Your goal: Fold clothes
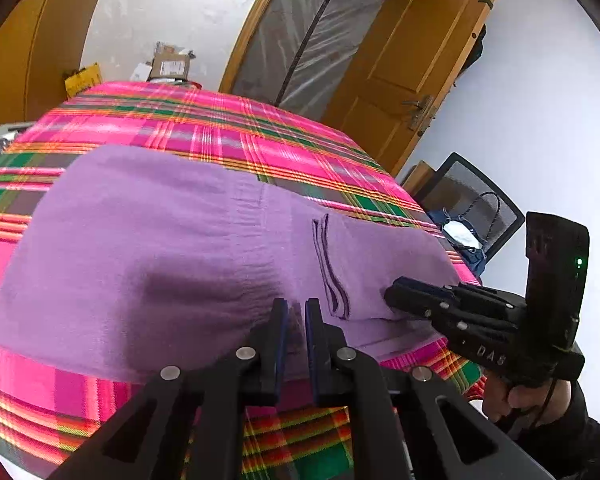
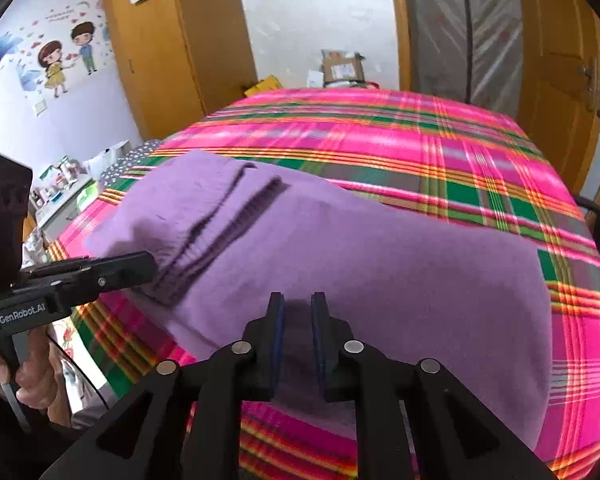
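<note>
A purple garment [image 1: 160, 220] lies spread on a bed with a pink plaid cover [image 1: 220, 120]. Two dark trim lines [image 1: 328, 272] run across it. My left gripper [image 1: 296, 310] sits at the garment's near edge, jaws nearly together on a fold of the cloth, with creases running toward its tips. In the right wrist view it reaches in from the left [image 2: 150, 264], beside the dark lines [image 2: 236, 208]. My right gripper [image 2: 298, 300] hovers over the garment [image 2: 380, 260] with a clear gap and nothing gripped. Its tip rests low on the cloth [image 1: 390, 294].
The plaid cover [image 2: 420, 140] fills the far half of the bed. A wooden door [image 1: 412, 60] and a mesh chair with a bag [image 1: 472, 208] stand to the right. Boxes [image 1: 168, 64] sit past the bed's far end. A wardrobe [image 2: 160, 60] and a cluttered side table [image 2: 60, 184] stand on the left.
</note>
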The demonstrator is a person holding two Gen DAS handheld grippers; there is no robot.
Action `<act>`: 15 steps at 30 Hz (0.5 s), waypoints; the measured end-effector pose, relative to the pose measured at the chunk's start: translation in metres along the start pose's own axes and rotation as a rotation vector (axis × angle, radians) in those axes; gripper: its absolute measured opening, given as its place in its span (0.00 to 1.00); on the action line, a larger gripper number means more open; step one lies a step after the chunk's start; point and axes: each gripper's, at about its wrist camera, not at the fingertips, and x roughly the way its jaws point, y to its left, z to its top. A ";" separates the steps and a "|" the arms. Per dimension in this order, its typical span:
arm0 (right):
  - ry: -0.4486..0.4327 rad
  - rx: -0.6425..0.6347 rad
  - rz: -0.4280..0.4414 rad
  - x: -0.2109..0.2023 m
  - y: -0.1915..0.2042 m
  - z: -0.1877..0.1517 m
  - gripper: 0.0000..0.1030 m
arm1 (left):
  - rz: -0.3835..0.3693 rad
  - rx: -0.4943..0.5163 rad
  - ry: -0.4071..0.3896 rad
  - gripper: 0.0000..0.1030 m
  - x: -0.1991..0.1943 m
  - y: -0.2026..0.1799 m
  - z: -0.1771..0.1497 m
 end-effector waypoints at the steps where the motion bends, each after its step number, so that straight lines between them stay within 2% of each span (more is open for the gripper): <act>1: 0.008 0.000 0.001 0.004 0.000 -0.002 0.18 | 0.015 0.005 0.006 0.08 0.001 -0.001 0.000; 8: -0.015 0.030 0.018 0.011 -0.005 -0.008 0.20 | 0.071 0.032 0.018 0.08 0.002 -0.009 0.000; 15: -0.016 0.015 -0.017 0.012 0.004 -0.008 0.26 | 0.057 0.005 0.022 0.09 0.004 -0.002 -0.002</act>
